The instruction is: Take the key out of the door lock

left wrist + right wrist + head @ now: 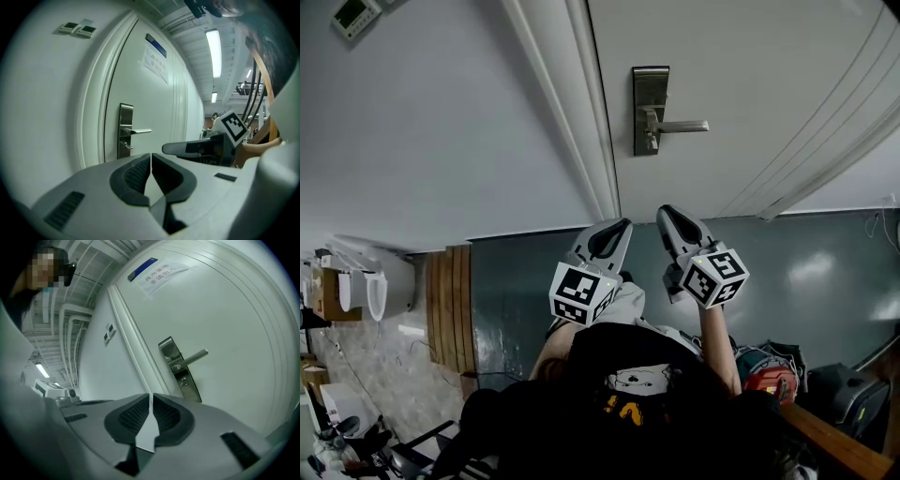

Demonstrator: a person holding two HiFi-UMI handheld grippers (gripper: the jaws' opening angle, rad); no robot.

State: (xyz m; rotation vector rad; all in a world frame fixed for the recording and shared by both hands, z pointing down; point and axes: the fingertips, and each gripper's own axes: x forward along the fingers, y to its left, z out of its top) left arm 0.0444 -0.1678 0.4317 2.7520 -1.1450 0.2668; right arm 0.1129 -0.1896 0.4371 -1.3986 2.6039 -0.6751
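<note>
Well short of the lock plate [650, 111], left gripper [622, 227] and right gripper [668, 212] both show jaws pressed together, empty.

We could read no word anywhere. High on the door [234, 310] we saw a blue nameplate [143, 269] and, beside it, a paper notice [164, 277] with red characters; both were too small and warped for us to read. The cube [581, 292] on the left gripper [617, 230] and the cube [717, 275] on the right gripper [670, 216] bore black-and-white square markers, patterns and not letters. The yellow print [623, 410] on the person's dark shirt [609, 347] was illegible to us.
</note>
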